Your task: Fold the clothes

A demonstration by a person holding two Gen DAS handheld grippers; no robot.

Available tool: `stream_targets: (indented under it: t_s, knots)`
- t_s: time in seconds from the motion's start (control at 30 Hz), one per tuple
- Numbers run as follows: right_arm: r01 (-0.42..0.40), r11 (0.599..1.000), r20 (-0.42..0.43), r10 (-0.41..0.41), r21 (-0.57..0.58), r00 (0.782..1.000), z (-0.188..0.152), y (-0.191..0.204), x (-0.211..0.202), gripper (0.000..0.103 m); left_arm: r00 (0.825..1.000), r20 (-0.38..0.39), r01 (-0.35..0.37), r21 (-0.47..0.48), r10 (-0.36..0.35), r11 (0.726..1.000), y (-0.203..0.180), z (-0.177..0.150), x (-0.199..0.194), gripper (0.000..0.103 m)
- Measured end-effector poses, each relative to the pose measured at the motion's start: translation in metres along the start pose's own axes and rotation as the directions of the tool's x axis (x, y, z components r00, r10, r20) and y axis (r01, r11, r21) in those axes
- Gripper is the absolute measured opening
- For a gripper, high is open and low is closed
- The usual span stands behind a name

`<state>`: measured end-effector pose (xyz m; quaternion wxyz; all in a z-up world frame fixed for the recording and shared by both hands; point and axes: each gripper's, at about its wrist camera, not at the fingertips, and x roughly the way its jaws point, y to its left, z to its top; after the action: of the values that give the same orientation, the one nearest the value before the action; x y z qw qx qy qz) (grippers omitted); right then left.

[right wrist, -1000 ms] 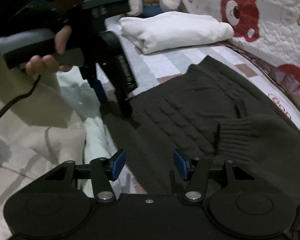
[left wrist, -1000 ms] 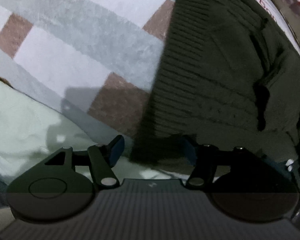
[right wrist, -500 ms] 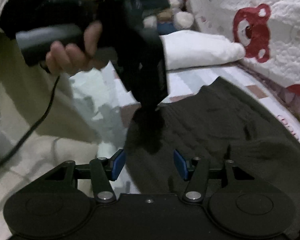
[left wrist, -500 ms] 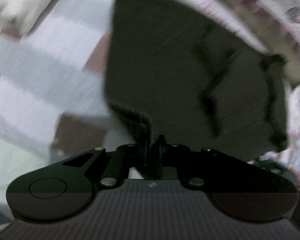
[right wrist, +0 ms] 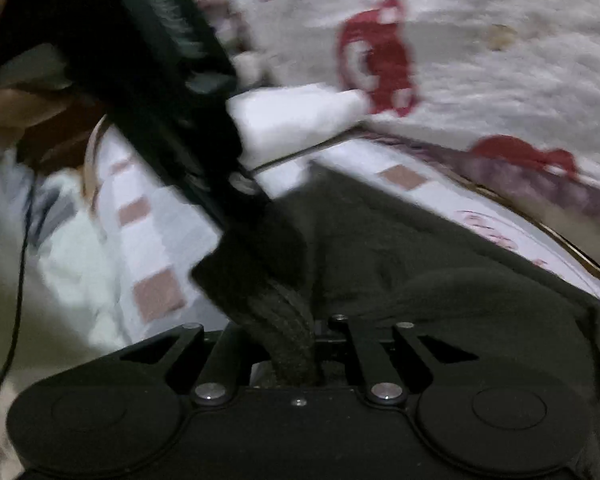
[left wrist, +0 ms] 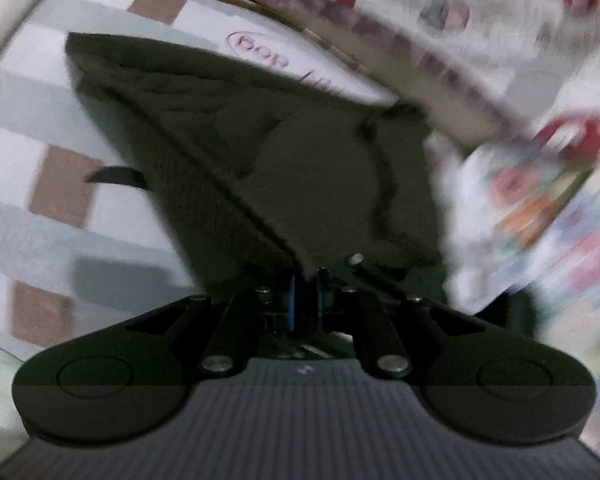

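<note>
A dark olive cable-knit sweater (left wrist: 312, 168) lies on the checked bed sheet (left wrist: 32, 120), its near corner lifted into a taut ridge. My left gripper (left wrist: 305, 280) is shut on that raised edge, the blue pads pinching the knit. In the right wrist view the sweater (right wrist: 440, 280) rises in a ribbed bunch between the jaws of my right gripper (right wrist: 296, 332), which are closing tight on it and hide their pads. The left gripper (right wrist: 260, 208), held by a hand (right wrist: 4, 92), clamps the same hem just above and to the left.
A folded white garment (right wrist: 296, 116) lies at the back of the bed. A white quilt with red bears (right wrist: 480, 60) rises along the far side. Blurred colourful fabric (left wrist: 540, 208) is at the right. A cable (right wrist: 20, 280) hangs at the left.
Both grippers went from open to shut on the sweater's hem. The left one has lifted its corner off the sheet and swung toward the right gripper; the view is motion-blurred.
</note>
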<state>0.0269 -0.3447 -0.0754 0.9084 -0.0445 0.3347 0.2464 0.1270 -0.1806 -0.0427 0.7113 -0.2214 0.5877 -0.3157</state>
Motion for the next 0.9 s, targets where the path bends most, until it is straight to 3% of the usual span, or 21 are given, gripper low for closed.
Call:
stream_targets:
  t_s: [0.07, 0.13, 0.17, 0.27, 0.37, 0.47, 0.53, 0.63, 0.77, 0.83, 0.87, 0.9]
  knots:
    - [0.030, 0.999, 0.024, -0.031, 0.043, 0.999, 0.007, -0.009, -0.011, 0.010, 0.996, 0.084, 0.017, 0.035, -0.020, 0.999, -0.009, 0.016, -0.020, 0.018]
    - [0.015, 0.997, 0.048, -0.019, 0.073, 0.999, 0.010, -0.015, -0.019, 0.010, 0.986, 0.163, -0.056, 0.052, 0.046, 0.997, -0.009, 0.029, -0.032, 0.039]
    - [0.012, 0.997, 0.056, -0.016, 0.076, 0.998, 0.011, -0.015, -0.020, 0.010, 0.976, 0.199, -0.094, 0.039, 0.085, 0.995, -0.003, 0.034, -0.034, 0.039]
    - [0.015, 0.998, 0.054, -0.018, 0.061, 0.998, 0.010, -0.014, -0.018, 0.009, 0.971, 0.182, -0.129, -0.136, 0.153, 0.982, 0.032, 0.036, -0.031, 0.041]
    - [-0.001, 0.999, 0.048, -0.001, 0.043, 0.999, 0.010, -0.009, -0.016, 0.009, 0.983, 0.162, -0.045, -0.252, 0.088, 0.967, 0.057, 0.029, -0.020, 0.050]
    - [-0.031, 0.999, 0.046, 0.030, 0.018, 0.998, 0.010, -0.001, -0.019, 0.010, 0.974, 0.160, -0.128, -0.192, 0.160, 0.973, 0.060, 0.029, -0.007, 0.051]
    - [-0.027, 1.000, 0.035, 0.027, -0.010, 0.999, 0.011, 0.004, -0.016, 0.009, 0.969, 0.172, -0.147, -0.181, 0.178, 0.972, 0.066, 0.034, 0.000, 0.059]
    - [0.025, 0.997, 0.008, -0.025, -0.069, 1.000, 0.014, 0.011, -0.014, 0.009, 0.967, 0.165, -0.158, -0.216, 0.196, 0.964, 0.089, 0.044, 0.008, 0.062]
    - [0.007, 0.998, 0.037, -0.005, -0.064, 0.999, 0.024, 0.009, -0.021, 0.009, 0.958, 0.161, -0.182, -0.293, 0.236, 0.939, 0.113, 0.055, 0.034, 0.062]
    - [-0.003, 0.998, 0.054, 0.006, -0.058, 0.999, 0.027, 0.007, -0.027, 0.009, 0.966, 0.203, -0.086, -0.327, 0.159, 0.941, 0.121, 0.059, 0.049, 0.061]
    - [-0.006, 0.999, 0.054, 0.009, -0.053, 0.999, 0.026, 0.005, -0.031, 0.009, 0.961, 0.238, -0.058, -0.327, 0.142, 0.943, 0.121, 0.059, 0.054, 0.058]
    - [-0.008, 0.999, 0.051, 0.010, -0.045, 0.999, 0.025, 0.002, -0.033, 0.009, 0.952, 0.277, -0.039, -0.322, 0.134, 0.946, 0.120, 0.058, 0.058, 0.045]
